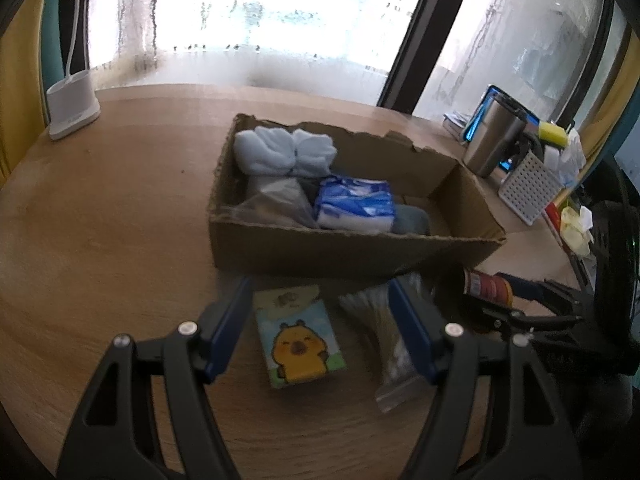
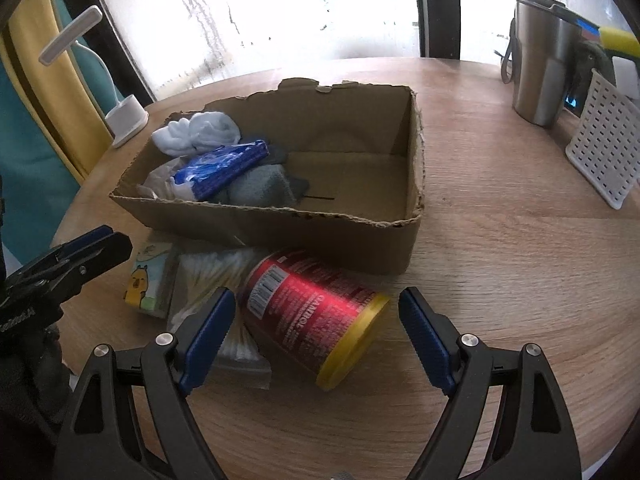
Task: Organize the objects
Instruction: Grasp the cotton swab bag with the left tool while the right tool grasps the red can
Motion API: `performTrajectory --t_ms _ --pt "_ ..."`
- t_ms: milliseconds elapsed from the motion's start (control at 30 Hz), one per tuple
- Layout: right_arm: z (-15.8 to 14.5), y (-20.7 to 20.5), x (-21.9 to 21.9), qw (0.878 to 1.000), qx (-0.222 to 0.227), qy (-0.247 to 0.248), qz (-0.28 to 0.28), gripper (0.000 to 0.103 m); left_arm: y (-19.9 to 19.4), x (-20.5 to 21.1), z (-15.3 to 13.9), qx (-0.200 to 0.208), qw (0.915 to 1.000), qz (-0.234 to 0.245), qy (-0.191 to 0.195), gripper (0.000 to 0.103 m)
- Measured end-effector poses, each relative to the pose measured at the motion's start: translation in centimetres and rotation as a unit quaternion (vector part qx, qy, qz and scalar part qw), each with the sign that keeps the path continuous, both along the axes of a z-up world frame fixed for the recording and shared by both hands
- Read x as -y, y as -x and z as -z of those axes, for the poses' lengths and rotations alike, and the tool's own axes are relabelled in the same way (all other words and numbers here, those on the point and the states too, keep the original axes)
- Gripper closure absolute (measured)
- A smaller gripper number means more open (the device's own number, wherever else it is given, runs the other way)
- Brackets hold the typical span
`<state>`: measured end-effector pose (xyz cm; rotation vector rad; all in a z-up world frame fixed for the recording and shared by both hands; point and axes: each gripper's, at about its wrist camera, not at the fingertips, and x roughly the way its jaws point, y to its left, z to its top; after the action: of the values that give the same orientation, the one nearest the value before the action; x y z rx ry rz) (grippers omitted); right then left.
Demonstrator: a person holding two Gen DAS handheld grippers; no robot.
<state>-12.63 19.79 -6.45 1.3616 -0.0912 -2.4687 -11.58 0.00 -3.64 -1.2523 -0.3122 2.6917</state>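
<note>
A torn cardboard box (image 1: 320, 248) (image 2: 340, 232) sits on the round wooden table, holding pale blue socks (image 1: 284, 152), a blue-white tissue pack (image 1: 354, 202) and grey cloth (image 2: 260, 186). In front of it lie a small pack with a yellow cartoon animal (image 1: 300, 338) (image 2: 146, 280), a clear bag of cotton swabs (image 1: 386, 328) (image 2: 212, 276) and a red can with a yellow lid (image 2: 316, 312) on its side. My left gripper (image 1: 322, 320) is open, its fingers on either side of the cartoon pack and swab bag. My right gripper (image 2: 316, 332) is open around the can.
A white lamp base (image 1: 72, 108) stands at the far left. A steel tumbler (image 2: 544, 60) and a white perforated basket (image 2: 604, 148) with clutter stand at the right. A misted window lies behind the table.
</note>
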Motion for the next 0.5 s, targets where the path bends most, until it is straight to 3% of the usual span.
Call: performTrajectory --t_ms 500 --pt "0.2 -1.5 -4.2 1.0 -0.004 0.006 0.026 0.017 0.4 -4.3 0.5 0.018 0.999 0.04 0.009 0.031"
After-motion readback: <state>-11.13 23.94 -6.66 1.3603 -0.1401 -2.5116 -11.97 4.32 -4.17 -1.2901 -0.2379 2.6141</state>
